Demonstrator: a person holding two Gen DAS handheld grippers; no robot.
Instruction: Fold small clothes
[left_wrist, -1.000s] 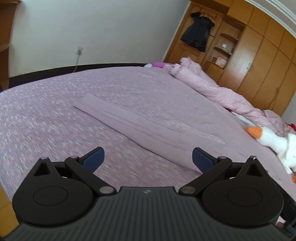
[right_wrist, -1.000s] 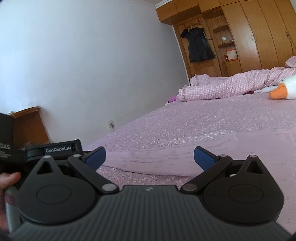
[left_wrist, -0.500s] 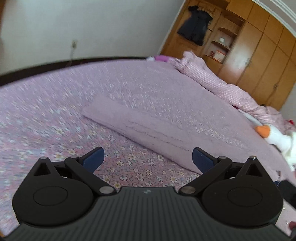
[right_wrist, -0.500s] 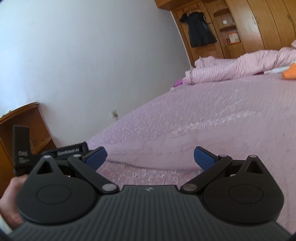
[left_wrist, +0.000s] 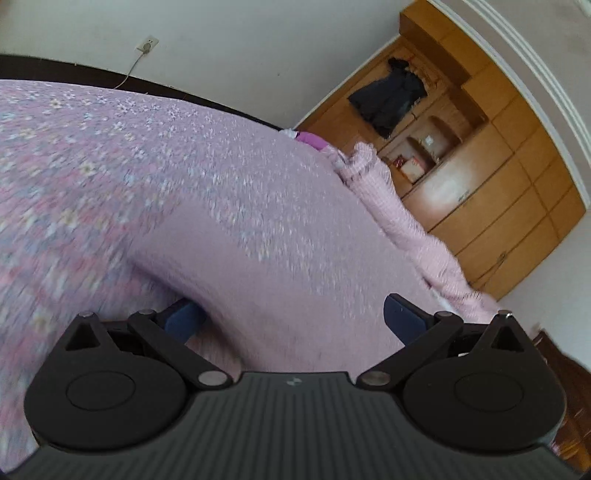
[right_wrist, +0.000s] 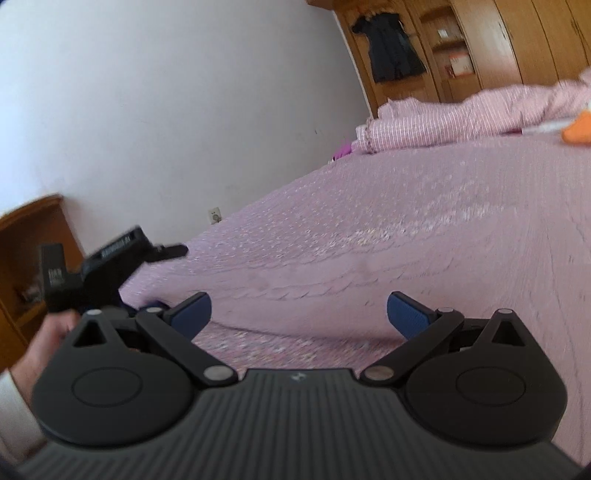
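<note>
Both my jaws gape wide — my left gripper (left_wrist: 291, 317) straddles the folded garment's (left_wrist: 280, 280) end, my right gripper (right_wrist: 299, 310) its near edge. Closing shallow could catch only the top layer — the fold would peel open.

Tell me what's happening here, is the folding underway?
A person holds a hand-held gripper in each hand over a lilac garment lying on a floral bedspread. The left hand-held gripper is open, with its fingers either side of the garment's near end. The right hand-held gripper is also open, just short of the garment's edge. Neither has closed on the cloth. A pink quilt lies bunched at the far side.
</note>
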